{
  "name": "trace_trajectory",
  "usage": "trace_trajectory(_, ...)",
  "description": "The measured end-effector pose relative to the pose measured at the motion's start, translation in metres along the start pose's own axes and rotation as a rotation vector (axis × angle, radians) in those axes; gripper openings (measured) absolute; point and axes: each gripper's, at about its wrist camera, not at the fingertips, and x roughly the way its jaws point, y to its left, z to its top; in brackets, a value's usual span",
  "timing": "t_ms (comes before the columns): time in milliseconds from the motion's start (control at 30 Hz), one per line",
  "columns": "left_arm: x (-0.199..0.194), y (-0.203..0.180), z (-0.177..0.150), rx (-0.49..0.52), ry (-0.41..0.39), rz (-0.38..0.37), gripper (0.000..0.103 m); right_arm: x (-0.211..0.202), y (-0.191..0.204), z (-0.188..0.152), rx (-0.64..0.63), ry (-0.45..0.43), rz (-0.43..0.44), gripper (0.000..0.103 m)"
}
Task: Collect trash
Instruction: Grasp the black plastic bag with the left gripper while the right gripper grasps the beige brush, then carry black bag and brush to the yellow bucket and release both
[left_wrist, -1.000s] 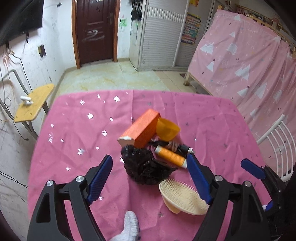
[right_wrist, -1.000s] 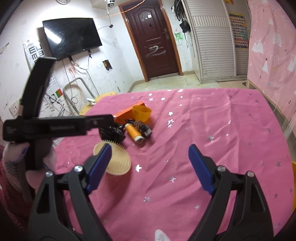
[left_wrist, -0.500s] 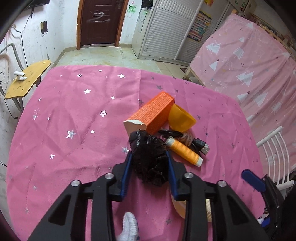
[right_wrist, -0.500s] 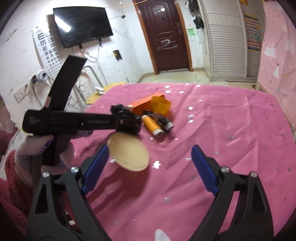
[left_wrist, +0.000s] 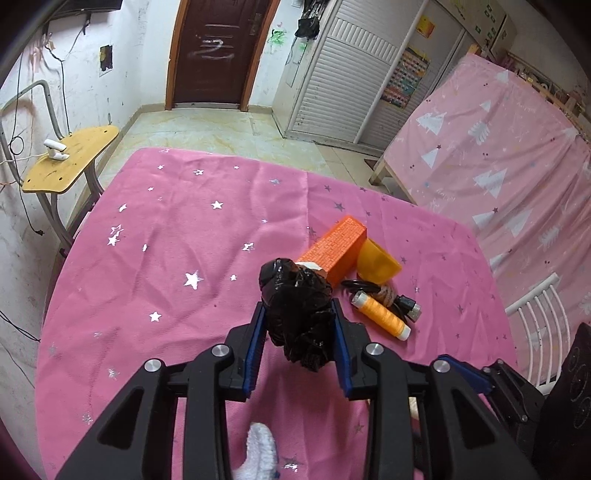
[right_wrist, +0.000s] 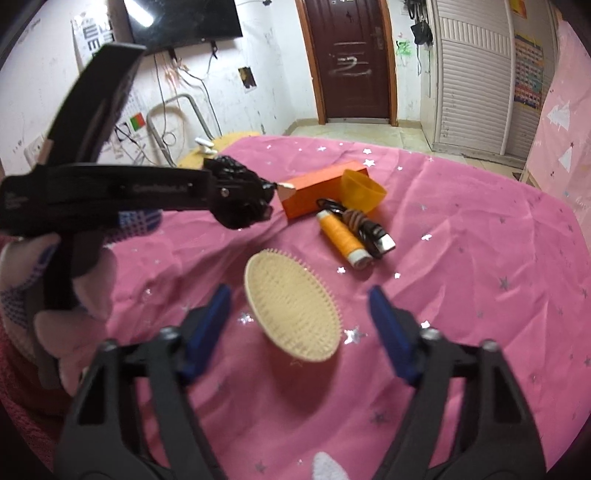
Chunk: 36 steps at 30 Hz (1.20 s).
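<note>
Left wrist view shows my left gripper (left_wrist: 299, 332) pinching a crumpled black plastic bag (left_wrist: 295, 295): both blue pads press into its sides, and the bag is lifted clear of the worktop's pink star-printed cloth (left_wrist: 177, 258). Taking the orange cardboard box (left_wrist: 334, 251) as my landmark, the bag hangs just in front of its near end. A yellow plastic cup (left_wrist: 376, 262) lies touching the box's right side, and an orange thread spool (left_wrist: 382, 314) sits beside a coiled black cable (left_wrist: 402, 302), both on the near right of the box.

From the right wrist view, my right gripper (right_wrist: 299, 321) has just been closing, yet its jaws stand spread with nothing pressed. Between them, a little ahead, lies a cream oval bristle brush (right_wrist: 293, 306), near the box on my side and apart from it. My gloved left hand (right_wrist: 55, 288) grips the other tool's handle.
</note>
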Motion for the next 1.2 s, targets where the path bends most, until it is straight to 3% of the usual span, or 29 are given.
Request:
trace_trajectory(167,-0.003,0.006,-0.002,-0.006,-0.003,0.002,0.025,0.007,0.0,0.002,-0.01,0.021,-0.015,0.034)
trace_trajectory(433,-0.007,0.003,-0.003,-0.006,-0.014,0.005,0.025,-0.002,-0.005,0.004,-0.005,-0.023,-0.04,0.013)
trace_trajectory(767,-0.016,-0.021,-0.007,0.041,-0.034,0.022,0.025,-0.027,-0.029,0.002,0.059,-0.108,-0.053,0.011)
trace_trajectory(1200,-0.027,-0.095,-0.016,0.173,-0.06,0.019,0.025,-0.09,-0.096,-0.019,0.188,-0.255,-0.095,0.011)
